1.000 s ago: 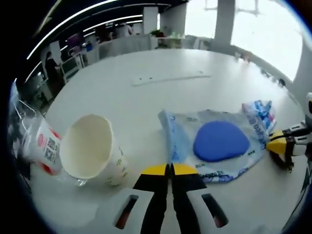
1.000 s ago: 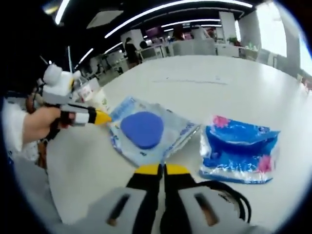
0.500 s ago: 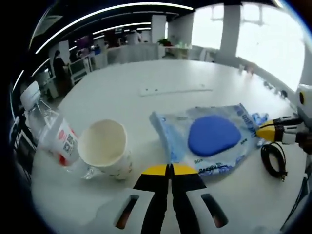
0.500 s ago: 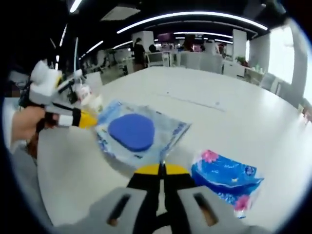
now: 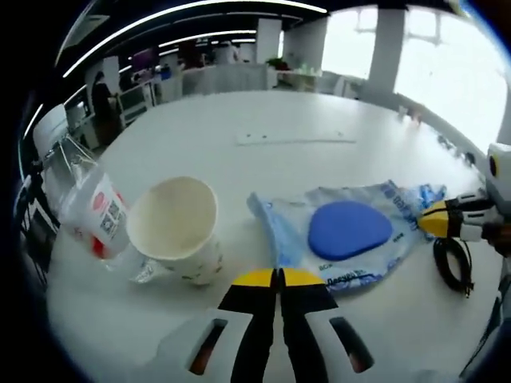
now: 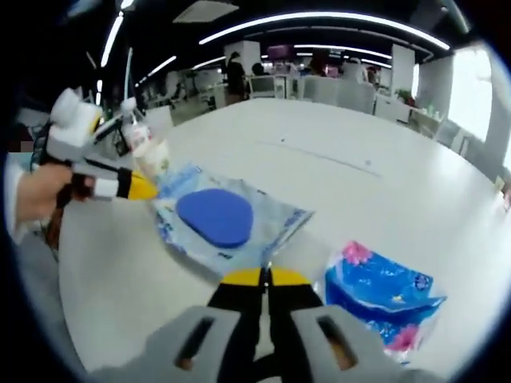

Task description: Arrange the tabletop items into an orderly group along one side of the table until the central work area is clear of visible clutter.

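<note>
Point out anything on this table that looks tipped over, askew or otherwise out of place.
The paper cup lies tipped, its mouth toward the left gripper view's camera, and the plastic bottle beside it leans at a slant. Both grippers hold opposite edges of the clear bag with the blue pad. Nothing looks spilled.

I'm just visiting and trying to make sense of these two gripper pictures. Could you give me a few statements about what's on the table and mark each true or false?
1. The paper cup is full of coffee. False: its inside looks empty and pale.
2. A clear plastic bottle with a red and white label lies beside the cup. True.
3. The clear packet holds a blue rounded pad. True.
4. Both grippers grip the packet at opposite edges. True: the left gripper and the right gripper are each shut on an edge.
5. The blue flowered tissue pack sits on top of the packet. False: it lies apart on the table.
</note>
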